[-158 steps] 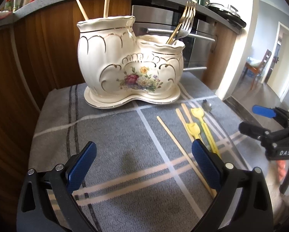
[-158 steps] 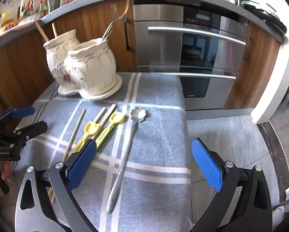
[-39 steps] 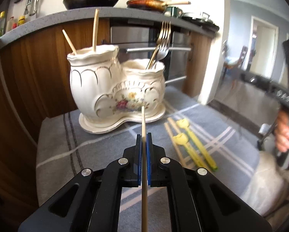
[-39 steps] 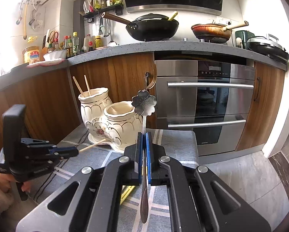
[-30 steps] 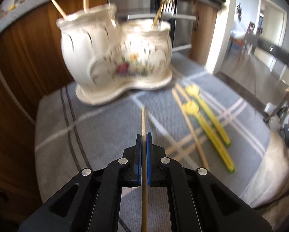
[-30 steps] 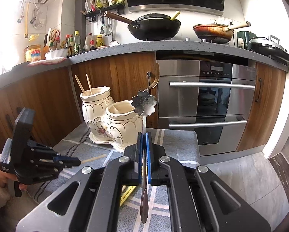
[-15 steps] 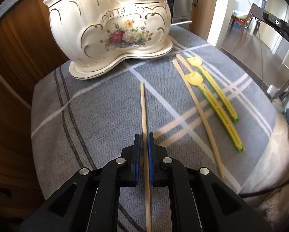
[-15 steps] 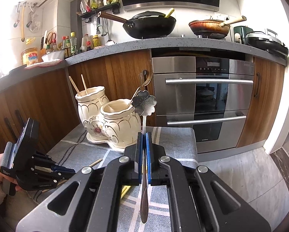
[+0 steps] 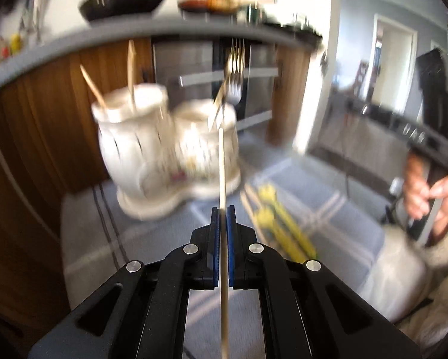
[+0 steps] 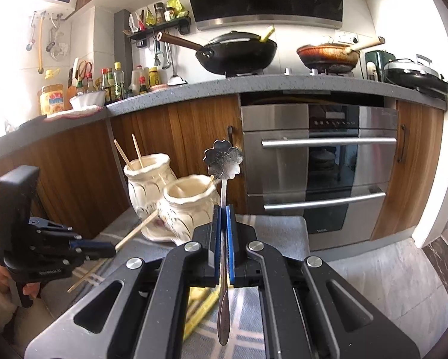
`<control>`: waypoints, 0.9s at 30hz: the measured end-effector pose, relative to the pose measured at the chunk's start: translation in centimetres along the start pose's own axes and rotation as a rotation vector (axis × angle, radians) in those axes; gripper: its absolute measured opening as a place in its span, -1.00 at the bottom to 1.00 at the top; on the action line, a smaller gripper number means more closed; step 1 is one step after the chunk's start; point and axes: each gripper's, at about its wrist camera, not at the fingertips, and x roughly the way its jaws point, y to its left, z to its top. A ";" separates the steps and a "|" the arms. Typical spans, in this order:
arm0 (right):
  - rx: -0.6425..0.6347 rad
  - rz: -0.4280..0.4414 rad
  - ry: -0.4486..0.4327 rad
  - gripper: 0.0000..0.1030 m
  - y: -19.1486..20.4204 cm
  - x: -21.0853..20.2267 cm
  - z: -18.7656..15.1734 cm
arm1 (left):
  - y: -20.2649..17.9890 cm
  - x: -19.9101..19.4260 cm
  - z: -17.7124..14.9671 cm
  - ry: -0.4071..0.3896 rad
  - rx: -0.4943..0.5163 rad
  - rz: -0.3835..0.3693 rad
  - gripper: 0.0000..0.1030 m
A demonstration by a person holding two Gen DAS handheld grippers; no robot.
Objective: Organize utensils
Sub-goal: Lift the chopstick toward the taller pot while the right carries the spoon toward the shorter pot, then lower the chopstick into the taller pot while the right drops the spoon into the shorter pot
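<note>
My left gripper (image 9: 221, 209) is shut on a wooden chopstick (image 9: 221, 167) that points up toward the white ceramic two-pot holder (image 9: 164, 152). That view is blurred. The tall pot holds two chopsticks (image 9: 130, 71), the low pot holds forks (image 9: 235, 68). My right gripper (image 10: 223, 208) is shut on a silver flower-bowl spoon (image 10: 223, 160), held upright in the air in front of the holder (image 10: 176, 200). The left gripper (image 10: 101, 246) with its chopstick (image 10: 137, 229) shows at the left of the right wrist view.
Two yellow utensils (image 9: 281, 224) and another chopstick (image 9: 252, 206) lie on the grey striped cloth (image 9: 92, 239) right of the holder. Wooden cabinets (image 10: 176, 131) and a steel oven (image 10: 319, 164) stand behind. The person's right hand (image 9: 427, 191) is at the right edge.
My left gripper has swung up from pointing down at the cloth, lifting the chopstick toward the holder. My right gripper still holds the spoon upright, almost unmoved.
</note>
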 end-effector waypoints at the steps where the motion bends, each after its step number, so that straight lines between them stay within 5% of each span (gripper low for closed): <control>1: -0.002 0.006 -0.007 -0.94 0.2 0.1 0.3 | 0.2 -0.5 0.3 -0.041 0.002 0.005 -0.91; 11: 0.019 0.092 -0.092 -0.94 2.0 2.9 4.8 | 5.4 -5.7 4.0 -0.443 -0.186 -0.035 -0.91; 19: 0.092 0.134 -0.124 -0.94 1.4 6.5 8.0 | 9.3 -4.3 8.4 -0.553 -0.250 0.021 -0.91; 27: 0.097 0.100 -0.173 -0.94 1.5 9.5 9.0 | 10.6 0.2 11.2 -0.575 -0.254 0.087 -0.91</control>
